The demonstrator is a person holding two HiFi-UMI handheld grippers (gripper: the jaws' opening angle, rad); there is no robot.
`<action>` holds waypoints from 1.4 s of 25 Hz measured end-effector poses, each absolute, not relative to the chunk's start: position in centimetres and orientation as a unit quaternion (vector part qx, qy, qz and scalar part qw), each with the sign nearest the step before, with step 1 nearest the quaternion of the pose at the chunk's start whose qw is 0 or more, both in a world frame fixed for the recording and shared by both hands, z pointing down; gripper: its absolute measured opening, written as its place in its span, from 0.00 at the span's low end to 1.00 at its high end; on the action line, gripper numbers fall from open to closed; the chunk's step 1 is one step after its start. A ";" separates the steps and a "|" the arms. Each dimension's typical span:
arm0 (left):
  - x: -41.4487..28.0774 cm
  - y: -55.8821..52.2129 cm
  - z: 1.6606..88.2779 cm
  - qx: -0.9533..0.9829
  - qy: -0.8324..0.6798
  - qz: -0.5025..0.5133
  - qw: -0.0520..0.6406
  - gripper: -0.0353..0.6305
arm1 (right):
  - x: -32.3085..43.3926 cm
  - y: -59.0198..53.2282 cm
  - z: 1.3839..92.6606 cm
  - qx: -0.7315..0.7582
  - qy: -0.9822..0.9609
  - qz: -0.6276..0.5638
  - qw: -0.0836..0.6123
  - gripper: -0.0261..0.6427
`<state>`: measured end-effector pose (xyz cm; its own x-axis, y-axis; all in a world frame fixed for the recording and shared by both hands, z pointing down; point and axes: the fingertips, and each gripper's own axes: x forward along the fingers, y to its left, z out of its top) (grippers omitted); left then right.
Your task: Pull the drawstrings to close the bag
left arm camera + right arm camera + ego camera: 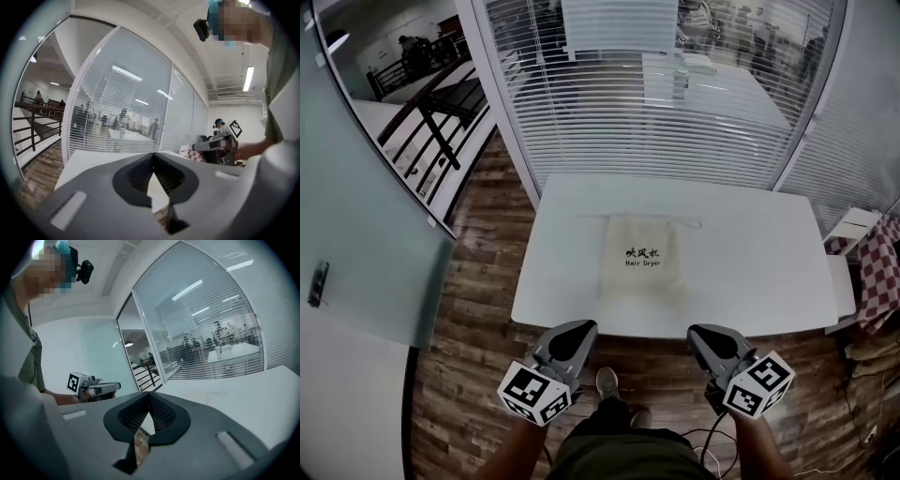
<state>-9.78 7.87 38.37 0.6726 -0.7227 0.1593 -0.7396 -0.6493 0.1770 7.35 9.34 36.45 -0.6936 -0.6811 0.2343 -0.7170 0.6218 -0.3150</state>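
A cream drawstring bag (pixel 642 255) with black print lies flat in the middle of the white table (pixel 750 281). Its thin drawstring (pixel 686 223) loops out along the far top edge, towards the right. My left gripper (pixel 579 326) and right gripper (pixel 703 330) hover over the floor just short of the table's near edge, either side of the bag's line. In the left gripper view the left gripper (pixel 153 153) has its jaws meeting with nothing between them. In the right gripper view the right gripper (pixel 149 393) shows the same. Neither touches the bag.
A glass wall with white blinds (pixel 656 103) stands right behind the table. A red checked cloth (pixel 881 272) and a small white stand (pixel 851 225) sit off the table's right end. A stair railing (pixel 431 112) runs at the far left over wood flooring (pixel 478 309).
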 end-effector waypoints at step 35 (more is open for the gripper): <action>-12.8 -12.1 43.0 0.907 -0.384 0.092 0.148 0.06 | 6.1 -10.0 40.8 0.407 -0.879 0.239 0.072 0.05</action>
<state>-12.78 -12.10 43.05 0.6881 -0.6692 0.2807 -0.7237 -0.6612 0.1978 6.13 -9.97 40.76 -0.6582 -0.6807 0.3217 -0.7499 0.5545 -0.3608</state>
